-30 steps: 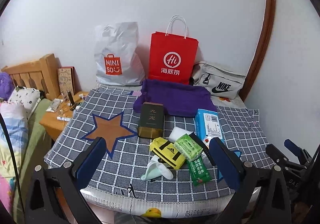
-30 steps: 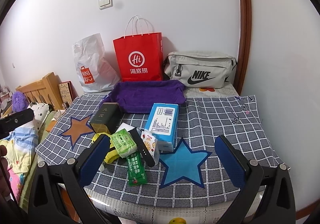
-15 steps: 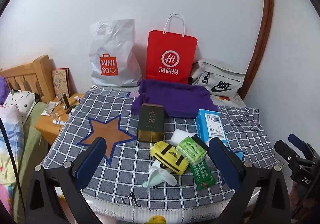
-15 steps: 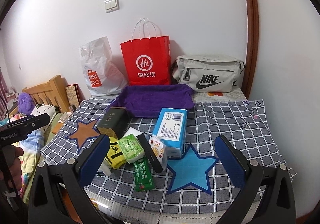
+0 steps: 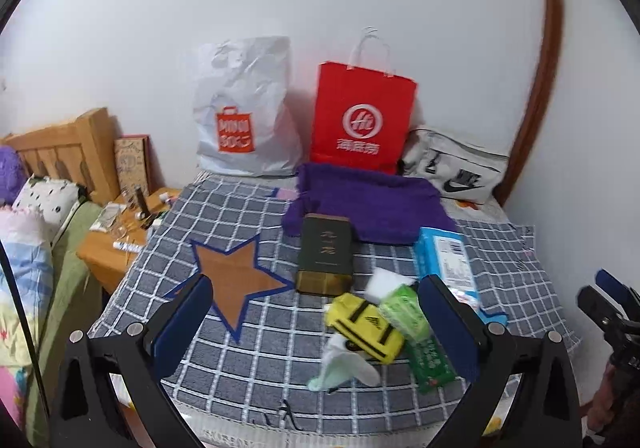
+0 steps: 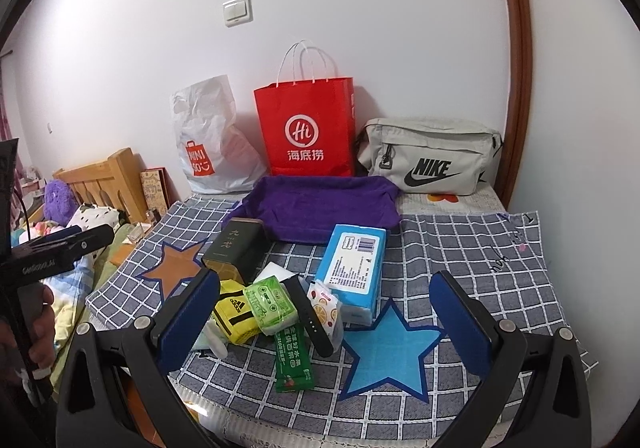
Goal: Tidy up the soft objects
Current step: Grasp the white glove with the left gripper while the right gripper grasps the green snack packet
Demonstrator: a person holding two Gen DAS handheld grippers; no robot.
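Both tongs nearer, spread wide, yellow pouch between

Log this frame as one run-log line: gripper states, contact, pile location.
left gripper: open, empty | right gripper: open, empty | contact: none | soft items pile: on checked cloth, before purple towel

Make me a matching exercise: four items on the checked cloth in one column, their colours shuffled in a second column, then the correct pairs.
Items
1. paper bag with handles
2. Nike bag
3. tissue pack
4. folded towel

Colours
A. purple
B. light blue
C. red
D. grey

Pairs: 1-C, 2-D, 3-B, 4-A
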